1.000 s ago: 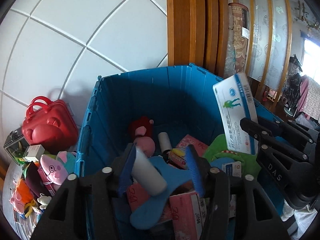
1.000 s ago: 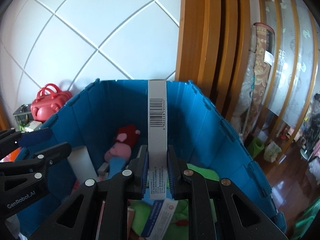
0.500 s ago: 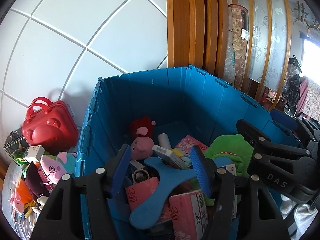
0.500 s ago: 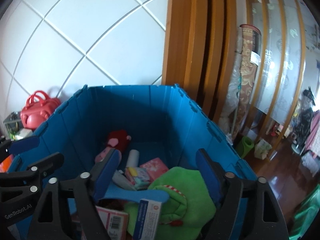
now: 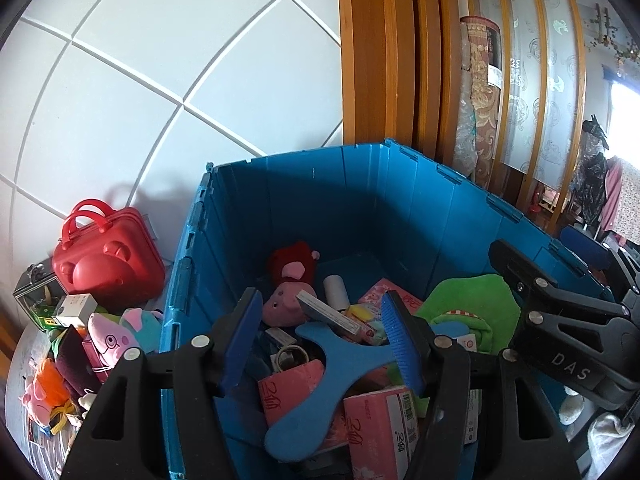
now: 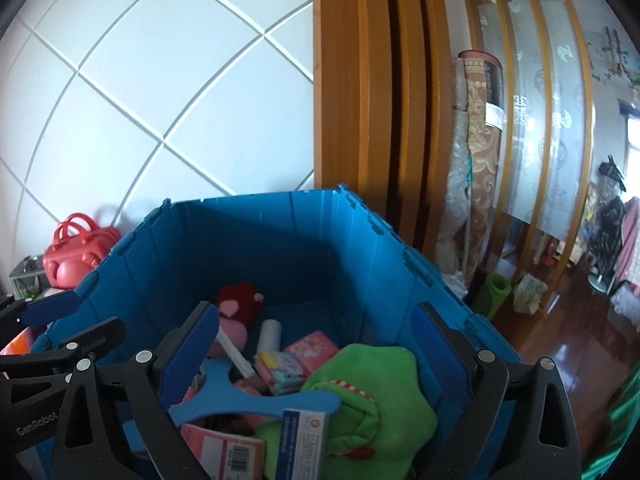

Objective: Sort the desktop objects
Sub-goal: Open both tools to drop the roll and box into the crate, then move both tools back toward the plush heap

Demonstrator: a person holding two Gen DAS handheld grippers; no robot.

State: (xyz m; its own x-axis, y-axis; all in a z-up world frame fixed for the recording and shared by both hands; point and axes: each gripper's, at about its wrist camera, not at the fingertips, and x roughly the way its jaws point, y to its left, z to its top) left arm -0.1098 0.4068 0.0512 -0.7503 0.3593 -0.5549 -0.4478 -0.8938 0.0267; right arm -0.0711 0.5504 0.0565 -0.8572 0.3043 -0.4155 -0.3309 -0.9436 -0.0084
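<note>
A blue crate (image 5: 360, 200) holds a green plush (image 5: 468, 308), a flat blue Y-shaped piece (image 5: 336, 364), pink tissue packs (image 5: 380, 432), a pink pig plush (image 5: 284, 304) and a white roll (image 5: 336, 290). My left gripper (image 5: 320, 340) hovers over the crate's near side, open, nothing between its blue pads. A thin white box (image 5: 328, 314) lies loose below it. My right gripper (image 6: 316, 352) hangs over the crate, its jaws opening wide and empty. The white and blue box (image 6: 304, 436) lies on the pile beneath it. Each gripper shows in the other's view: right gripper (image 5: 560, 320), left gripper (image 6: 52, 320).
A red bear-faced case (image 5: 108, 256) and a heap of plush toys (image 5: 108, 336) sit left of the crate by the tiled wall. A wooden door frame (image 6: 360, 100) and a rolled carpet (image 6: 480, 140) stand behind. Dark wood floor (image 6: 580, 340) lies to the right.
The right gripper let go of the upright white and blue box, which dropped into the crate, and spread its jaws. The left gripper released its white box into the crate.
</note>
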